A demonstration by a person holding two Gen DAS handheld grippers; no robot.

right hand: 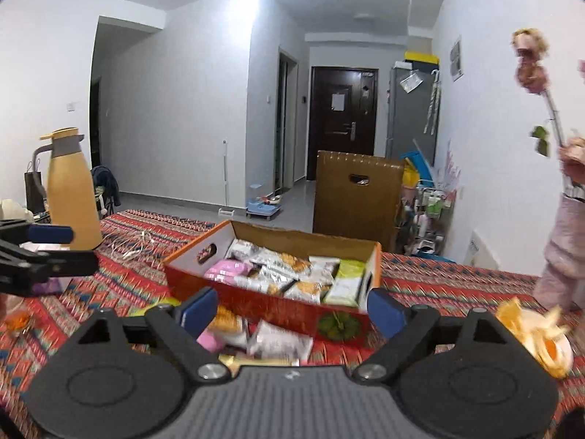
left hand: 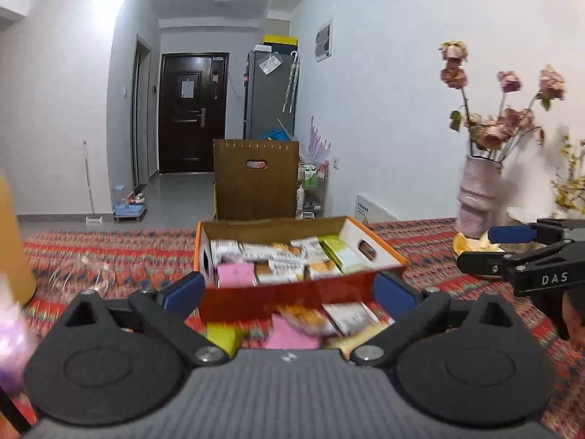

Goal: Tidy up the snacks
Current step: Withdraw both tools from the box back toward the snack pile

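An orange cardboard box (left hand: 285, 298) (right hand: 278, 309) stands on the patterned tablecloth, filled with several wrapped snack packets (left hand: 281, 256) (right hand: 278, 270). In front of the box lie loose snacks: a pink packet (left hand: 292, 336), a yellow one (left hand: 219, 334) and a white one (right hand: 279, 342). My left gripper (left hand: 289, 292) is open and wide before the box's near wall, holding nothing. My right gripper (right hand: 292, 311) is open too, facing the box's near corner, and empty. Each gripper shows at the edge of the other's view (left hand: 512, 252) (right hand: 55, 248).
A pink vase of dried roses (left hand: 477, 197) and a plate of orange peel (right hand: 541, 340) stand on the table's right. A yellow thermos jug (right hand: 71, 190) and a white cable (right hand: 131, 245) are at the left. A brown cardboard carton (left hand: 256, 179) stands beyond the table.
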